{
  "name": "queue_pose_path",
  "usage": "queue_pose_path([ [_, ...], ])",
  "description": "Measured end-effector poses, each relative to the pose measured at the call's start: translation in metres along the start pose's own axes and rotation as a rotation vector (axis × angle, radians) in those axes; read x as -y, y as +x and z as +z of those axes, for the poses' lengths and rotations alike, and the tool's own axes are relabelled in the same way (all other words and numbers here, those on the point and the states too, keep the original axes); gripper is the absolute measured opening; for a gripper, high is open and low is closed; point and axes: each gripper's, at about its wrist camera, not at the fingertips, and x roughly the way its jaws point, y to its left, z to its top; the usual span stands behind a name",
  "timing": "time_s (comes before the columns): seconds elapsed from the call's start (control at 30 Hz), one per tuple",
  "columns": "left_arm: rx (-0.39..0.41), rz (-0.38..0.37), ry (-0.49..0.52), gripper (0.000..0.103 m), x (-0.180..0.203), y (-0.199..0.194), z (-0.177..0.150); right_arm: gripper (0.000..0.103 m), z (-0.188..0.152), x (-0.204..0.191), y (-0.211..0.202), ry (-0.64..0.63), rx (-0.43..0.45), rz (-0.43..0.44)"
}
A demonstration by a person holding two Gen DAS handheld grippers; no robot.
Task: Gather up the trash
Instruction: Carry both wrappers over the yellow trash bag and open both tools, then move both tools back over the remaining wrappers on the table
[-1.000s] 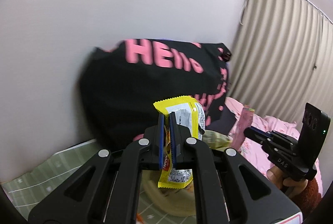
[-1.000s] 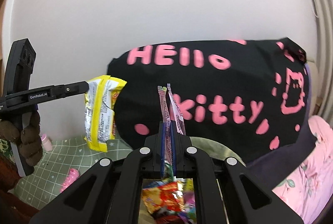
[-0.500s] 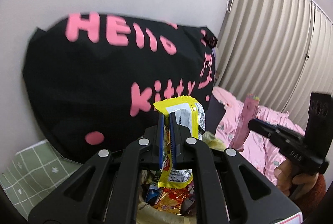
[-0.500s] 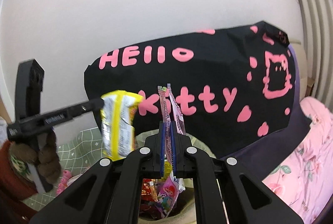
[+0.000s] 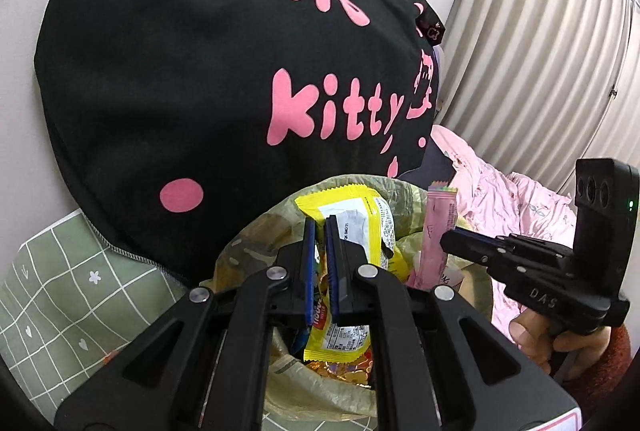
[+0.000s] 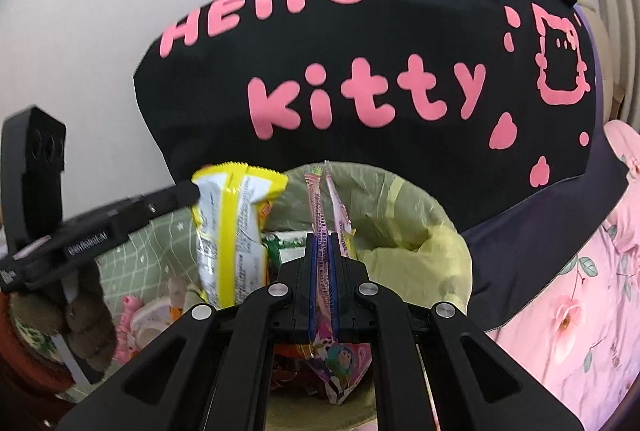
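My left gripper [image 5: 320, 231] is shut on a yellow snack wrapper [image 5: 356, 219] and holds it over the open trash bin [image 5: 256, 243], which is lined with a yellowish bag and holds several wrappers. My right gripper [image 6: 323, 243] is shut on a pink snack wrapper [image 6: 334, 207] and holds it over the same bin [image 6: 424, 215]. In the left wrist view the right gripper [image 5: 450, 241] comes in from the right with the pink wrapper [image 5: 438, 231]. In the right wrist view the left gripper [image 6: 192, 193] comes in from the left with the yellow wrapper [image 6: 228, 231].
A large black cushion with pink "Hello Kitty" lettering [image 5: 208, 79] leans on the wall right behind the bin. A green checked mat [image 5: 68, 291] lies to the left. Pink floral bedding [image 6: 580, 291] lies to the right, and pleated curtains [image 5: 540, 51] hang beyond.
Both grippers have moved in toward the bin and tilted down. The two wrappers now hang over the bin opening, closer together than before.
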Motion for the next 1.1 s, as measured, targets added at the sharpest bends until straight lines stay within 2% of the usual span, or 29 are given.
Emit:
queue_pose_path([
  [0.2, -0.047, -0.014, -0.020, 0.005, -0.007, 0.005, -0.006, 0.007, -0.004, 0.001, 0.003, -0.008, -0.012, -0.028],
  [0.27, -0.079, -0.041, -0.026, 0.005, -0.009, 0.010, -0.009, 0.008, -0.005, 0.001, 0.005, -0.004, -0.020, -0.044],
  [0.33, -0.087, -0.050, -0.036, 0.011, -0.010, 0.010, -0.010, 0.012, -0.006, 0.001, 0.006, -0.009, -0.022, -0.065],
  [0.4, -0.091, -0.058, -0.052, 0.028, -0.014, 0.010, -0.011, 0.020, -0.008, 0.000, 0.006, -0.017, -0.023, -0.085],
  [0.43, -0.088, -0.058, -0.060, 0.029, -0.016, 0.007, -0.013, 0.027, -0.009, -0.001, 0.007, -0.018, -0.023, -0.085],
  [0.47, -0.086, -0.058, -0.068, 0.030, -0.019, 0.006, -0.013, 0.030, -0.009, -0.001, 0.007, -0.017, -0.021, -0.086],
  [0.53, -0.078, -0.056, -0.098, 0.033, -0.029, -0.003, -0.014, 0.031, -0.009, -0.002, 0.007, -0.021, -0.022, -0.097],
  [0.6, -0.062, -0.062, -0.138, 0.043, -0.042, -0.014, -0.015, 0.031, -0.007, -0.005, 0.006, -0.031, -0.017, -0.114],
  [0.67, -0.028, -0.056, -0.192, 0.046, -0.062, -0.032, -0.018, 0.033, -0.006, -0.009, 0.005, -0.037, -0.005, -0.117],
  [0.73, -0.002, -0.018, -0.230, 0.047, -0.081, -0.047, -0.024, 0.036, -0.003, -0.015, 0.004, -0.043, 0.004, -0.111],
  [0.83, 0.028, 0.080, -0.264, 0.050, -0.113, -0.071, -0.038, 0.037, -0.002, -0.028, 0.005, -0.060, 0.017, -0.092],
  [0.9, 0.038, 0.160, -0.269, 0.055, -0.136, -0.087, -0.054, 0.037, -0.001, -0.044, 0.005, -0.092, 0.037, -0.065],
  [1.0, 0.019, 0.265, -0.303, 0.055, -0.171, -0.106, -0.081, 0.038, -0.001, -0.072, 0.006, -0.152, 0.055, -0.007],
  [1.1, -0.006, 0.316, -0.381, 0.055, -0.201, -0.123, -0.107, 0.038, -0.004, -0.103, 0.013, -0.221, 0.052, 0.056],
])
